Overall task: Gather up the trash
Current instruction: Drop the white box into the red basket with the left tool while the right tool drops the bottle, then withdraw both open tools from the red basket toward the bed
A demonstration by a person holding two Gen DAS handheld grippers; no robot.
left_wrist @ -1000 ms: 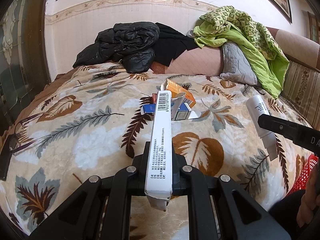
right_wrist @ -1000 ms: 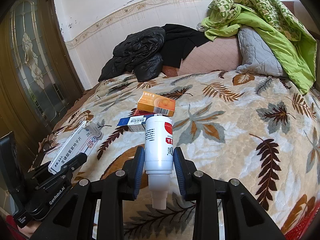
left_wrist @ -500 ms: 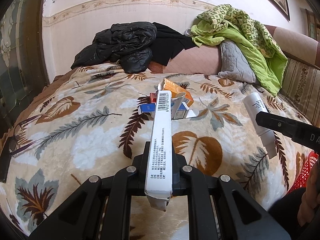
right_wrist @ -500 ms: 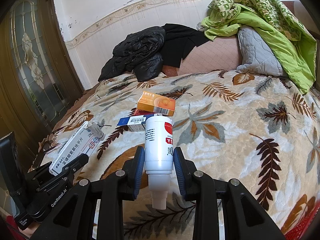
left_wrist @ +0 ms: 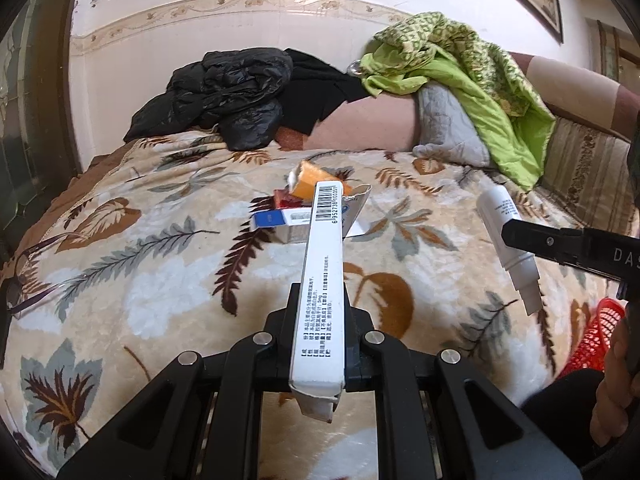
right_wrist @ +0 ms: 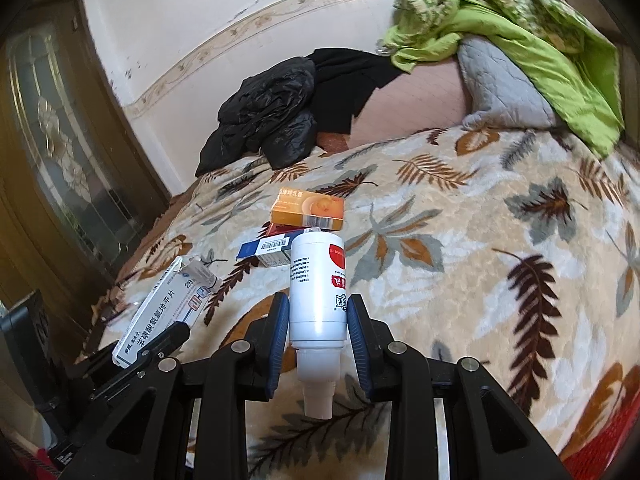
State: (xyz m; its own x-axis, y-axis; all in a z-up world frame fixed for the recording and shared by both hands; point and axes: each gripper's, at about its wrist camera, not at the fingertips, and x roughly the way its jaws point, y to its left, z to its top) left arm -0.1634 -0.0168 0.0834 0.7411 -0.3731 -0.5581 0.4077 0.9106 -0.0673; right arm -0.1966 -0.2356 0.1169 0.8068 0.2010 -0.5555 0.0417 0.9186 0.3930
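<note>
The left gripper (left_wrist: 318, 340) is clamping a long white medicine carton (left_wrist: 322, 280) between its jaws, the carton pointing forward over the bed with its torn rear flap hanging behind the fingers. A barcode is showing at the carton's far end, with small Chinese print along the upper face too fine to read. From the right wrist view the same carton (right_wrist: 164, 312) is showing large blue Chinese characters, "苯磺酸氨氯地平片", and the number "28".

Ahead of both grippers, a small pile of boxes is lying near the middle of the leaf-patterned blanket (right_wrist: 460, 248): an orange box (right_wrist: 307, 209) with yellow Chinese writing and a barcode is sitting on top of a red box (right_wrist: 280, 230), and a blue-and-white box (right_wrist: 266, 249) with a barcode is lying just beside them.

The right gripper (right_wrist: 318, 336) is holding a white bottle (right_wrist: 318, 292) between its blue-padded fingers (right_wrist: 278, 340), nozzle pointing back toward the camera. The bottle's label is showing a red panel, black Chinese characters seen upside down, and a block of small print. In the left wrist view that bottle (left_wrist: 506, 240) is hanging over the blanket, well apart from the pile, and the letters "DAS" are showing on the right gripper's black body. A red mesh basket (left_wrist: 592, 340) is sitting at the bed's right edge.
</note>
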